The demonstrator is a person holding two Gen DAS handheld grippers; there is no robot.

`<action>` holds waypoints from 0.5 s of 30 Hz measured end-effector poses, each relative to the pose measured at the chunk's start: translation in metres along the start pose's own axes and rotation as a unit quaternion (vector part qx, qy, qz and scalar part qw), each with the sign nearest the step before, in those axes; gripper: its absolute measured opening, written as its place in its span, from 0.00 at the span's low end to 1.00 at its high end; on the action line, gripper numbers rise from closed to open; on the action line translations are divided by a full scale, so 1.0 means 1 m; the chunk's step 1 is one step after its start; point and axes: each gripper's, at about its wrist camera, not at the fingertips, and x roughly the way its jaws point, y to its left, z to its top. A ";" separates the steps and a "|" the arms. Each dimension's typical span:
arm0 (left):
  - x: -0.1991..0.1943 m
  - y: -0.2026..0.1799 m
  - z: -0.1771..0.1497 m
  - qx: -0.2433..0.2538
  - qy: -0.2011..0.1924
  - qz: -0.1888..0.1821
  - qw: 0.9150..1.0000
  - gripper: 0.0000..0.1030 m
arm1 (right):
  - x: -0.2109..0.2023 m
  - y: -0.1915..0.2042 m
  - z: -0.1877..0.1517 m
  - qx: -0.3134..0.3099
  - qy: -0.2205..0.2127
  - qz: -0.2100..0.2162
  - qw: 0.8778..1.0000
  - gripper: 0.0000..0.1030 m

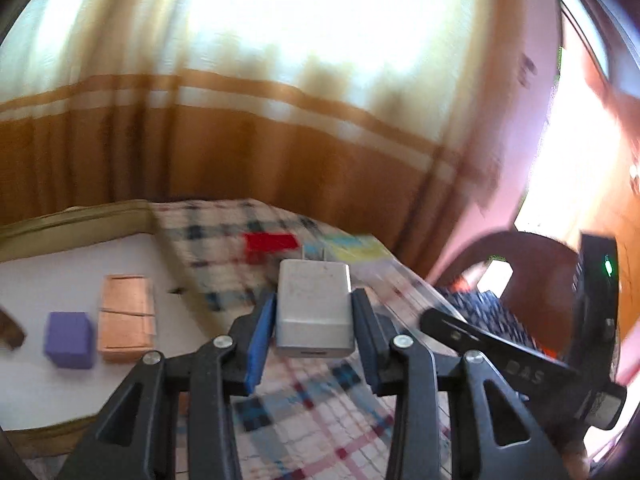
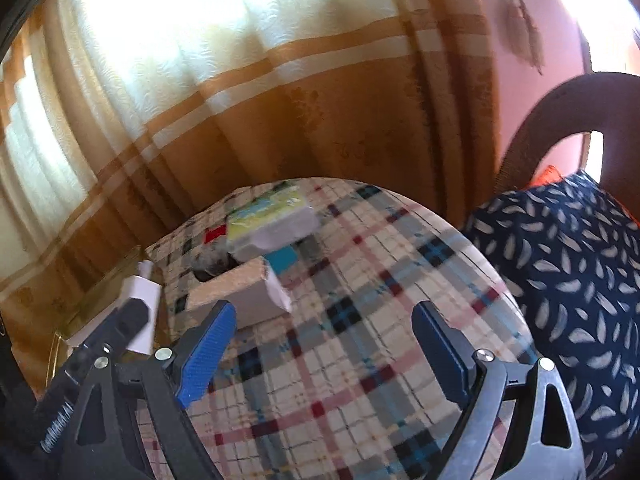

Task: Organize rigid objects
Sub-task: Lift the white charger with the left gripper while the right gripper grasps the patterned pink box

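White charger [image 1: 315, 312] clamped between left hand-held gripper [image 1: 314, 334] pads, right hand-held gripper [image 2: 320, 344] spread wide, holding nothing

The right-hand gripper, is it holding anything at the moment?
No, the right gripper stands wide open, with only the plaid cloth showing between its blue pads.

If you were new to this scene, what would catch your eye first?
First, the white charger clamped between the blue pads of the left gripper, above the plaid cloth. Next, the purple cube and tan box side by side on the white surface at left. The right gripper is open and holds nothing.
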 end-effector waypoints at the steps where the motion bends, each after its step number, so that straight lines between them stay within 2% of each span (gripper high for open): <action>1: -0.001 0.006 0.002 -0.011 -0.007 0.009 1.000 0.37 | 0.002 0.005 0.001 -0.011 0.000 0.008 1.000 0.89; 4: -0.002 0.027 0.007 -0.048 -0.018 0.036 0.998 0.37 | 0.016 0.024 0.002 -0.060 0.014 0.023 0.998 0.89; 7: -0.003 0.037 0.008 -0.063 -0.018 0.050 0.997 0.37 | 0.037 0.039 0.004 -0.090 0.041 0.027 0.995 0.89; 12: -0.004 0.042 0.010 -0.056 -0.027 0.086 0.994 0.37 | 0.062 0.058 0.006 -0.132 0.082 0.033 0.987 0.89; 15: -0.007 0.044 0.008 -0.057 -0.029 0.092 0.994 0.37 | 0.074 0.068 0.005 -0.149 0.096 0.030 0.984 0.91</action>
